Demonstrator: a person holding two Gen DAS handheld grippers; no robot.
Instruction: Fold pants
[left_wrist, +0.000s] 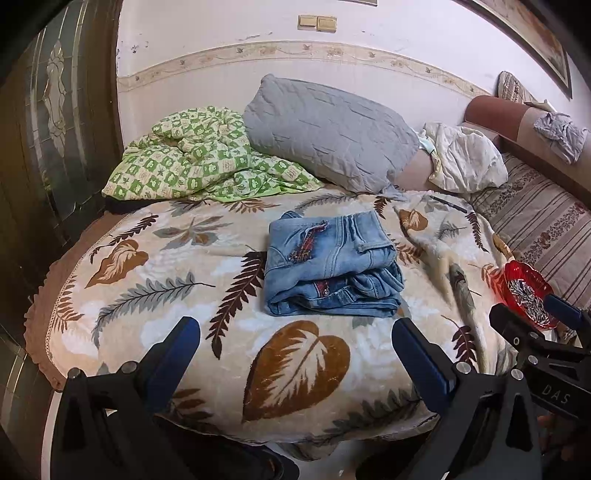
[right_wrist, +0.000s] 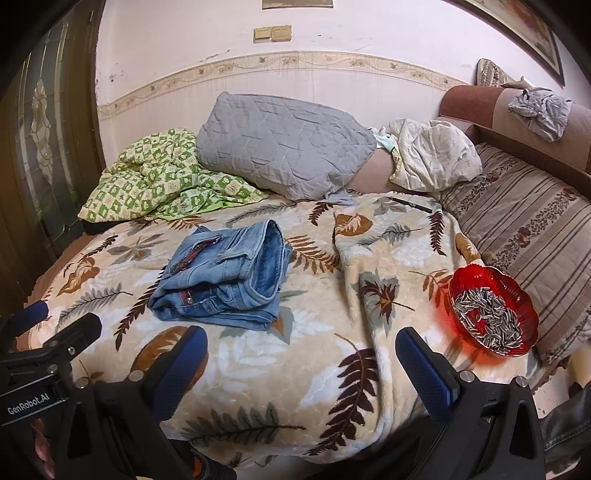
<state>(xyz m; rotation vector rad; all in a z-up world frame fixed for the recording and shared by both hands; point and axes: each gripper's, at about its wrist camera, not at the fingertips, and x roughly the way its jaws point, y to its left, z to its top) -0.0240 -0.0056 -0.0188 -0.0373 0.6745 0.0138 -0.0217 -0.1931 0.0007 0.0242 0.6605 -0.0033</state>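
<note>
On the bed, left wrist view: folded pants (left_wrist: 332, 264) lying at centre on a leaf-print blanket (left_wrist: 177, 295), stacked in a compact square, waistband button peeking from the lower layer, likely left there as a finished fold. Faded blue denim, stiff and thick at the seams, red embroidered strip across the top panel. Left tongs (left_wrist: 295, 350) at 6 o'clock, blue-padded fingers spread wide, holding nothing, clear of the cloth. Right tongs (left_wrist: 532, 314) at 4 o'clock, also parted and empty. Grey quilted pillow (left_wrist: 325, 133) at 12 o'clock, green checked quilt (left_wrist: 192, 158) bunched at 10 o'clock.

From the right wrist: same pants (right_wrist: 221, 277) at 10 o'clock, rolled fold edge facing the lens, fleecy inner side showing. Right tongs (right_wrist: 301, 363) low at 6 o'clock, spread apart, empty. Left tongs (right_wrist: 55, 321) at 8 o'clock, apart too. Red scalloped glass dish (right_wrist: 517, 291) of striped seeds at 3 o'clock, well apart from the denim. Plush blanket ridged between them. Task judged essentially complete.
</note>
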